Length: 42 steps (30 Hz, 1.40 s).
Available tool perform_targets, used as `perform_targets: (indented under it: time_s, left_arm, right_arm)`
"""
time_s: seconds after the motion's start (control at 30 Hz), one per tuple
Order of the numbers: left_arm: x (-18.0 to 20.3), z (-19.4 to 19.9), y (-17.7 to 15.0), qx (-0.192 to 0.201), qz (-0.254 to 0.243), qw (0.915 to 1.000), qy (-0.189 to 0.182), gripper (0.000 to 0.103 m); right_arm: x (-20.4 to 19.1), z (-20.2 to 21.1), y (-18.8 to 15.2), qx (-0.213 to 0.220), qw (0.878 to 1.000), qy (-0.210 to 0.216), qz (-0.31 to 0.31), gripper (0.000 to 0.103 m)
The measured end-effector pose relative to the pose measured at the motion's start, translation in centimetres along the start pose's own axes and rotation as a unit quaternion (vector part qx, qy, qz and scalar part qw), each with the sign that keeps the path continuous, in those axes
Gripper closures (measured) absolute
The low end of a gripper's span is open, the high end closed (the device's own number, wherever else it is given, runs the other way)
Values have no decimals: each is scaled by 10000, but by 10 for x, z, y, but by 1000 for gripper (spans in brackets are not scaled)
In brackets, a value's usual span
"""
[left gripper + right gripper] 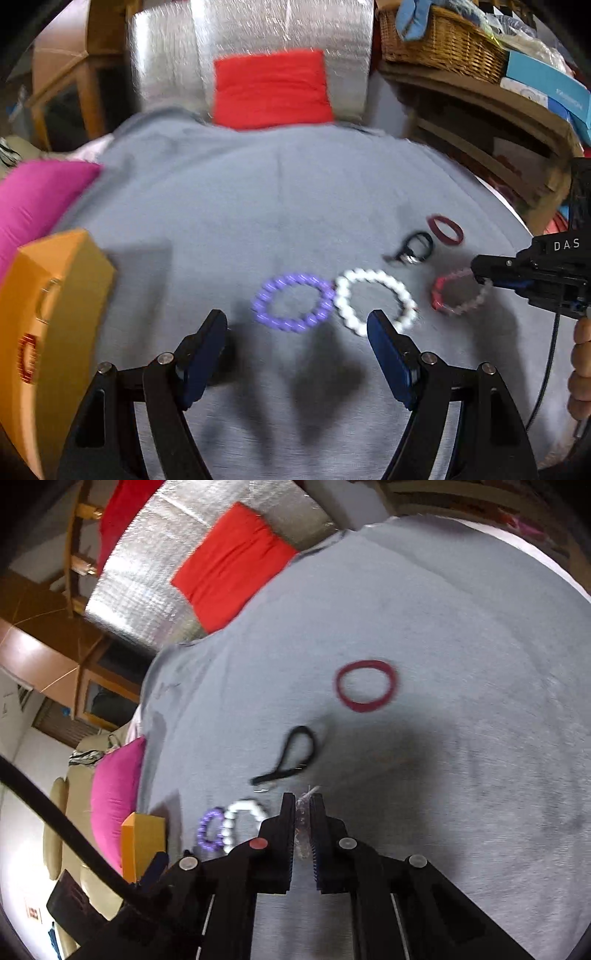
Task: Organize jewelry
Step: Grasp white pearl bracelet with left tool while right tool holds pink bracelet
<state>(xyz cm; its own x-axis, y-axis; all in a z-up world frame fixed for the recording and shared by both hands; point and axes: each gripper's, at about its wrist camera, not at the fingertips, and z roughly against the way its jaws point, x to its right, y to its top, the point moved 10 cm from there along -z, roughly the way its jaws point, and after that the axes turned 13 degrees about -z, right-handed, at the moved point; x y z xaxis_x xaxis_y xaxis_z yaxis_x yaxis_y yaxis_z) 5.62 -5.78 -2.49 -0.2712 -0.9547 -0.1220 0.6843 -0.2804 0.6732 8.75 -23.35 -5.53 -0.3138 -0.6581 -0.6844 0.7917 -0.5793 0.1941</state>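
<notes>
Pink bead bracelet (pixel 460 293) sits pinched between right gripper (pixel 303 805) jaws.

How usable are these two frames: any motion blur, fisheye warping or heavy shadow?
Left wrist view: motion blur smears the purple bracelet and white bracelet; tool shadows darken the grey cloth. Right wrist view: edges bend strongly, the black cord is blurred, the dark red ring stays readable.

beaded bracelets: 3 – purple (pixel 293 302), white (pixel 375 301), pink (pixel 458 293)
plain ring bangle: 1, dark red (pixel 445 229)
black cord piece: 1 (pixel 413 248)
orange box: 1 (pixel 48 332)
cushions: 2 – red (pixel 271 88), magenta (pixel 33 199)
wicker basket: 1 (pixel 439 40)
</notes>
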Motion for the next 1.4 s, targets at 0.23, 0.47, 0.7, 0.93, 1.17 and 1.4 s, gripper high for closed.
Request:
perform_targets:
  time_s: [0.23,0.47,0.7,0.93,1.17,1.4]
  left_arm:
    - [-27,-7,-5,-128,320,9994,-18,24]
    - [14,-12,-1,-150,216,9960,-851,26]
    - [41,-12,10,7,41,9952,-981,28]
    - [58,-16,22,230,-338,9934,-1073,29]
    - [75,-29,15,41,-525,9889,-1392,63]
    - [80,-26,6,-46,-688,9835,-1672,81]
  right_arm:
    - [24,-3,-2,-235,9995,-120,-178,94]
    - [40,-6,-3,-325,9987,-273,-282,94]
    - [44,-5,-4,-347,9987,-258,-269,94]
    - [48,-3,-3,-396,9986,-227,-272,94]
    - [48,-2,-4,-389,9986,-226,-285,93]
    - [48,-2,-5,-348,9987,-317,-198,93]
